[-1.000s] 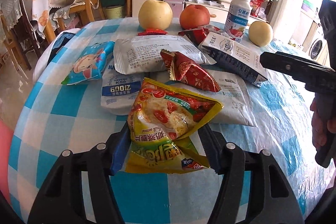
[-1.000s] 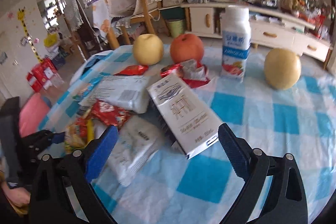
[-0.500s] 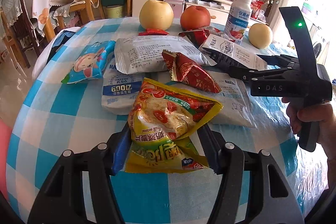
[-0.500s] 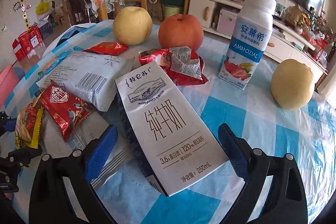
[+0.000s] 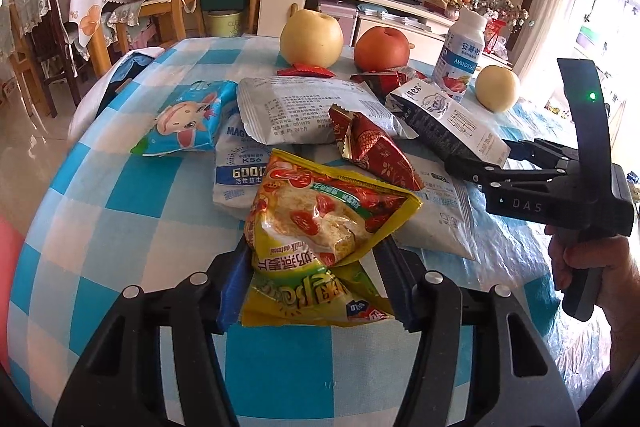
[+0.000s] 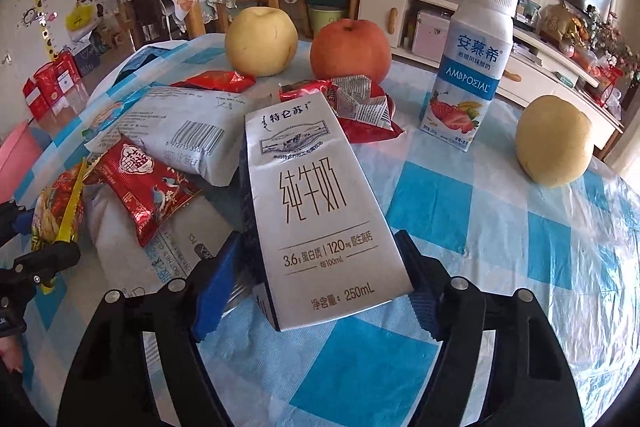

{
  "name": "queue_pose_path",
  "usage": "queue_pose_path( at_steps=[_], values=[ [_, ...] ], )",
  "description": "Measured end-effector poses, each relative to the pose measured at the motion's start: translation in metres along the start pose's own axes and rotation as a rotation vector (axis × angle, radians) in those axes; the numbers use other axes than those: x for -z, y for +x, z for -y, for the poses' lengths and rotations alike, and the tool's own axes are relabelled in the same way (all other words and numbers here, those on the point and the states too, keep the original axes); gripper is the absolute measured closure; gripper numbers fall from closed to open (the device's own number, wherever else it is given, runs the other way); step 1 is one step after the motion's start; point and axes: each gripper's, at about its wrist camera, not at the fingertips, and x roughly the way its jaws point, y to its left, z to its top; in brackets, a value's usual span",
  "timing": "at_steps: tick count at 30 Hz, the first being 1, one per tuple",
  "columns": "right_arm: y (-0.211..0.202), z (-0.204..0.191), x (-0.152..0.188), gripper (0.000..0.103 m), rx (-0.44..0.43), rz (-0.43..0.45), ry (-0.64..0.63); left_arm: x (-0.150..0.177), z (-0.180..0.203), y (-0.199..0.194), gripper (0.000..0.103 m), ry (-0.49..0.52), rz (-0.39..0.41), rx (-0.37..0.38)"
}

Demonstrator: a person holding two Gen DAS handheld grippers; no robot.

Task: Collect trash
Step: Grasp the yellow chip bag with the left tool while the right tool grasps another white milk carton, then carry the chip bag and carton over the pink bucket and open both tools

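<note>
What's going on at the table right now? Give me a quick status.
Left gripper closing on crinkled yellow oatmeal packet. Right gripper closing around flat white milk carton. Other wrappers crowd both; fruit behind.

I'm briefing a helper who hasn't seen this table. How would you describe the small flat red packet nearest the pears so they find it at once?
Start at the checked table and find the big yellow pear at its far edge, left of the red apple. The small red packet lies flat at that pear's foot. Unlike the other red wrappers, it is uncrumpled and plain.
</note>
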Motion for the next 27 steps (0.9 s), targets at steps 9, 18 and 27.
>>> queue_pose_path(
  at_steps=[9,18,27],
  values=[
    [-0.026,-0.015,0.014,0.032,0.031,0.034,0.044,-0.003,-0.010,-0.015,0.044,-0.033,0.038,0.038],
    [-0.063,-0.022,0.020,0.032,0.070,0.120,0.127,-0.005,-0.023,-0.037,0.044,-0.081,0.092,0.065],
    [-0.089,-0.045,0.027,0.032,0.027,0.171,0.216,-0.008,-0.046,-0.056,0.044,-0.141,0.148,0.053]
  ],
)
